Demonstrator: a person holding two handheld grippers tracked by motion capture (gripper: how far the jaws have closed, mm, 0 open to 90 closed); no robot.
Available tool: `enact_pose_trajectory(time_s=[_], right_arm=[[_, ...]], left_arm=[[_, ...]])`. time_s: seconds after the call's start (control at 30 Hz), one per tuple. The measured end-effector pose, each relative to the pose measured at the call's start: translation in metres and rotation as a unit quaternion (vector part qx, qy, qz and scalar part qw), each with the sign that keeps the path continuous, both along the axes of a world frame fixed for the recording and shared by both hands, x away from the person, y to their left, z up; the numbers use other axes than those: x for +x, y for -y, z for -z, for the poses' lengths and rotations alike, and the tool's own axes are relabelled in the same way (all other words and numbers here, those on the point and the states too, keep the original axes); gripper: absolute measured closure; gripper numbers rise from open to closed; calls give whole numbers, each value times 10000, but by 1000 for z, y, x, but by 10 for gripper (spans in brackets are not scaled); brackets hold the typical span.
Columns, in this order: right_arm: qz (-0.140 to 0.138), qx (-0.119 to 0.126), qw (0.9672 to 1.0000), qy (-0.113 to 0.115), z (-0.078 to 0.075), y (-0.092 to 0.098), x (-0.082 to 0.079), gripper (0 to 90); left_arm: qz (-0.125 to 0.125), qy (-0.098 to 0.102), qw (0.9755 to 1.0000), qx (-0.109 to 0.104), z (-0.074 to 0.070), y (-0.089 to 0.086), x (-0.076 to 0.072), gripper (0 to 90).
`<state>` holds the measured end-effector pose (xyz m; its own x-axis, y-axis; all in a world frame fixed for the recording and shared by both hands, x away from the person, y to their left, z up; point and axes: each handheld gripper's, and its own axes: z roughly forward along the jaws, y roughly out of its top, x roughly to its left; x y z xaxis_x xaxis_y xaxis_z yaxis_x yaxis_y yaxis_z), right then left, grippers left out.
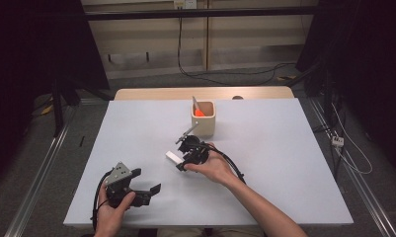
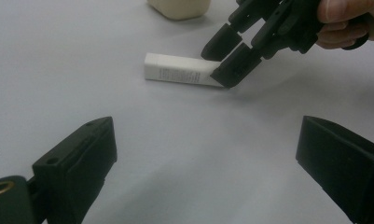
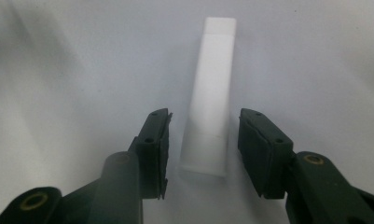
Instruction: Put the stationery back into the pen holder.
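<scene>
The right gripper (image 3: 203,149) straddles the near end of the white tube (image 3: 211,93) lying mid-table, jaws narrowed but apparently not yet touching, aligned for a lengthwise pinch, while the left gripper (image 1: 143,185) rests wide open, near left.

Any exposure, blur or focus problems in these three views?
High view: dark surround, table evenly lit. Left gripper view: left claw soft up close, white tube fairly sharp, faint shadow beside it. Right gripper view: tube overexposed, detail washed out; right claw sharp against it.
</scene>
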<state>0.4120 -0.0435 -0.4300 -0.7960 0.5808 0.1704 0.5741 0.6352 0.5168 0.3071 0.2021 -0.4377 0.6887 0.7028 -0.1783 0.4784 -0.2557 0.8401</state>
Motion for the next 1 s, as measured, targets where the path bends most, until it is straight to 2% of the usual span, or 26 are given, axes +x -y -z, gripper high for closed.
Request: enact_pose_trajectory(time_s=[0.3,0.5,1.0], right_arm=[[48,-112,9999,-90,6,-4,1,579],[60,-273,9996,-21,5,-9,1,611],[76,-475,9987,144,4,-12,-3,679]], left_arm=[[-34,9,10000,-6,0,-1,0,49],[-51,26,10000,-14,-1,-1,0,50],[-39,11,10000,-3,0,-1,0,50]])
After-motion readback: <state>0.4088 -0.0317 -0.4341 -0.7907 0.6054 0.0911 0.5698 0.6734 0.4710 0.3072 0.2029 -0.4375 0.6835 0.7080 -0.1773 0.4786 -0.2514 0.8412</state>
